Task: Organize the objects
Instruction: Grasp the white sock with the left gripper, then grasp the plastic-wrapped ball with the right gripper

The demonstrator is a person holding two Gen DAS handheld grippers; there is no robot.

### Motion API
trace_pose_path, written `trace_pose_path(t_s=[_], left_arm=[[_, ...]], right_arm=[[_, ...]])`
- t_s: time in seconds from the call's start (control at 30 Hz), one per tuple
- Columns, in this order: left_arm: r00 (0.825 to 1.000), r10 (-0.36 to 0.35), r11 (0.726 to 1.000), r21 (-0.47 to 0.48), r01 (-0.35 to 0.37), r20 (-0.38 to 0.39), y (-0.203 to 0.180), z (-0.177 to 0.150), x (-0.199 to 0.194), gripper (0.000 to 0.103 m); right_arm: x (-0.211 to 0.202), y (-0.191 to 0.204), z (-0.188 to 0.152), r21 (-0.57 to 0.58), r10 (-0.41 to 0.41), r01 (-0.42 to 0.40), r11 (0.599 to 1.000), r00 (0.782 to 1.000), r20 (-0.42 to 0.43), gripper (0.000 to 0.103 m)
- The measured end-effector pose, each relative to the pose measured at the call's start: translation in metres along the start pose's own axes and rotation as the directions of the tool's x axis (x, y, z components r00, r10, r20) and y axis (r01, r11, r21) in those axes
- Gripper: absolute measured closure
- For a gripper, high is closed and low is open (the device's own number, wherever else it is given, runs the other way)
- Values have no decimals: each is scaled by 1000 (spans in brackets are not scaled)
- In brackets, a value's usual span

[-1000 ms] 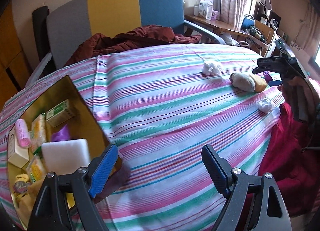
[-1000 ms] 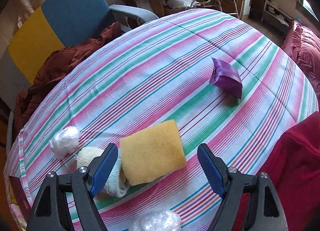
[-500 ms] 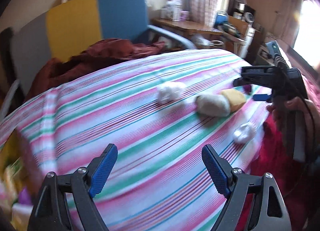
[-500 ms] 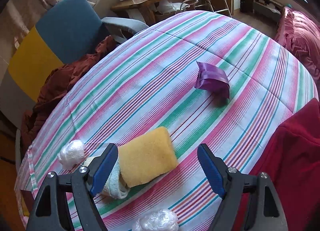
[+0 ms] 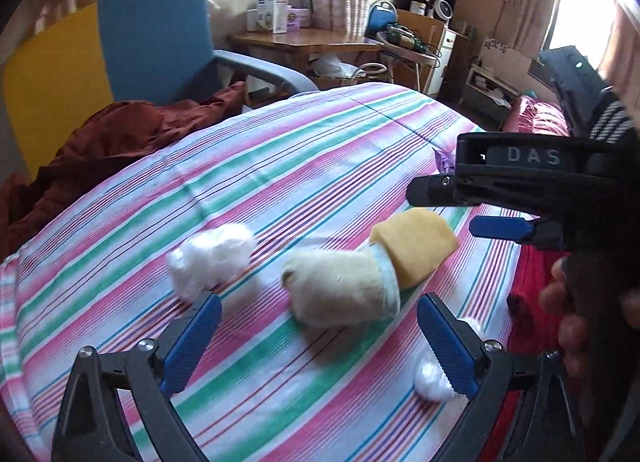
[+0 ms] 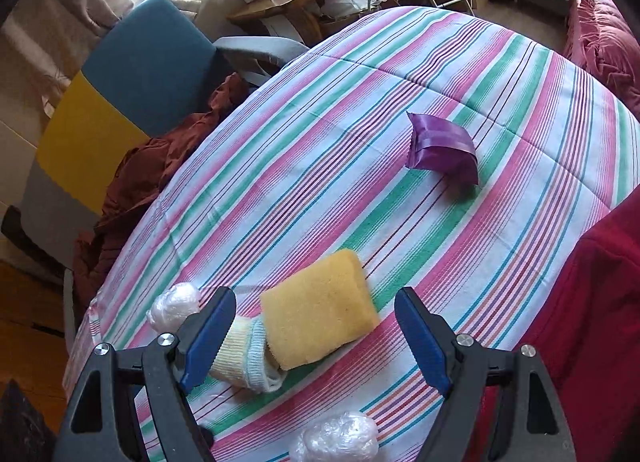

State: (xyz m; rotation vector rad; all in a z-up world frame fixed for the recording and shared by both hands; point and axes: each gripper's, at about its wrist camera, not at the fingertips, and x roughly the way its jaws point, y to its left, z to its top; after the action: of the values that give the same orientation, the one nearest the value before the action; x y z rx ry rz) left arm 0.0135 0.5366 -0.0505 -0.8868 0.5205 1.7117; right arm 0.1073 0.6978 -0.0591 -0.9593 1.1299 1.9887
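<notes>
We read "DAS" on the right hand-held gripper (image 5: 500, 206), at right, jaws wide and empty. Our left hand-held gripper (image 5: 318, 342) is opening, empty, above the cream sock (image 5: 340, 286) touching the yellow sponge (image 5: 416, 246).

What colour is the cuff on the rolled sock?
Pale blue cuff on the cream sock; clearest in the right wrist view.

1. Right tongs (image 6: 316, 336) point down at a striped bedspread (image 6: 320, 134); jaws stand wide, nothing pressed between them.
2. Yellow sponge (image 6: 320, 308) lies between the blue pads, touching neither.
3. Rolled cream sock (image 6: 248, 358), pale blue cuff, lies against the sponge's left edge, partly behind the left pad.
4. Two crumpled plastic wads: one (image 6: 174, 304) left of the sock, one (image 6: 336, 442) at the bottom edge.
5. Purple packet (image 6: 442, 146) lies well apart, farther up the cover.
6. Blue-and-yellow chair (image 6: 132, 74) with rust cloth (image 6: 160, 158) stands beyond.
</notes>
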Motion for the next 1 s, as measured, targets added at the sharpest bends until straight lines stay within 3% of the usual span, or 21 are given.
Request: trace_pose_path(t_s=[0.23, 0.3, 0.33, 0.37, 0.6, 0.8, 1.0], left_arm=[[998, 1, 1000, 25, 1, -63, -8, 11, 49, 4], [997, -19, 1000, 4, 19, -69, -3, 11, 59, 14], [995, -46, 999, -16, 45, -84, 0, 10, 62, 31], [993, -83, 996, -51, 79, -88, 5, 8, 61, 32], [997, -39, 997, -64, 35, -65, 19, -39, 17, 33], [998, 28, 984, -177, -37, -50, 47, -95, -32, 33], [995, 76, 951, -296, -90, -57, 73, -138, -66, 33]], right_arm=[[2, 0, 1, -4, 8, -8, 1000, 1000, -8, 20], [3, 0, 1, -9, 2, -2, 1000, 1000, -10, 20], [4, 0, 1, -12, -4, 4, 1000, 1000, -10, 20], [5, -1, 2, -13, -12, 12, 1000, 1000, -12, 20], [5, -6, 1, -11, -21, 21, 1000, 1000, -21, 20], [11, -9, -3, -10, -50, 49, 999, 997, -59, 20], [14, -8, -13, -28, -87, 84, 996, 991, -106, 20]])
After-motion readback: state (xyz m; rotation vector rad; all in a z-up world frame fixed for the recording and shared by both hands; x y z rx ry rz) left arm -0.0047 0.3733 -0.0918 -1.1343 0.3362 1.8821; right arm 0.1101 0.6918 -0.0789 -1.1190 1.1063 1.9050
